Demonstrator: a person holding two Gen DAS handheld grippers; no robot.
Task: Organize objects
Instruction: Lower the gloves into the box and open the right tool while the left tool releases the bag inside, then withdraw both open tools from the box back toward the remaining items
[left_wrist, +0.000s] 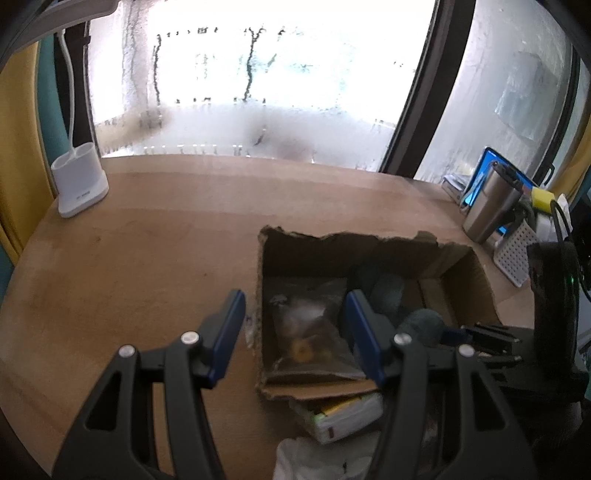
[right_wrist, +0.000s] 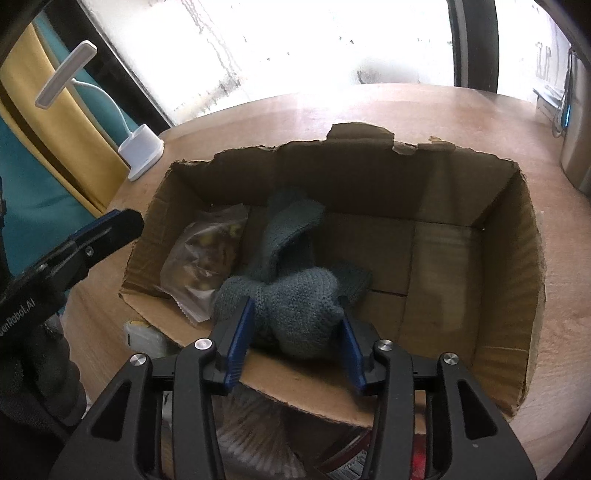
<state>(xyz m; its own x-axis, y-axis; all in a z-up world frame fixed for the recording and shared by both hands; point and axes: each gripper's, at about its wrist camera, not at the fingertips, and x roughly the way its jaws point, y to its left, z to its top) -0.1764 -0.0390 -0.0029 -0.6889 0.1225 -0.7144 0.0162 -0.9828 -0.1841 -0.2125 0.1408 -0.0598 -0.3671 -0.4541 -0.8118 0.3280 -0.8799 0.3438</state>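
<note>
A torn, open cardboard box (right_wrist: 509, 236) (left_wrist: 465, 273) stands on the wooden table (left_wrist: 147, 240). Inside lie a clear plastic bag of small items (right_wrist: 207, 254) (left_wrist: 306, 332) and a grey-blue knitted cloth (right_wrist: 295, 295) (left_wrist: 421, 321). My right gripper (right_wrist: 295, 317) hangs over the box's near wall, and its blue pads (right_wrist: 240, 339) touch the bunched end of the knitted cloth from both sides. The rest of the cloth trails down onto the box floor. My left gripper (left_wrist: 295, 299) (right_wrist: 118, 225) is open and holds nothing, hovering over the box's left wall.
A white lamp base (left_wrist: 79, 184) (right_wrist: 142, 151) stands at the far left of the table. A steel tumbler (left_wrist: 491, 199), a blue screen (left_wrist: 480, 177) and a white perforated rack (left_wrist: 517, 254) crowd the right side. A white packet (left_wrist: 347, 413) lies against the box's near side.
</note>
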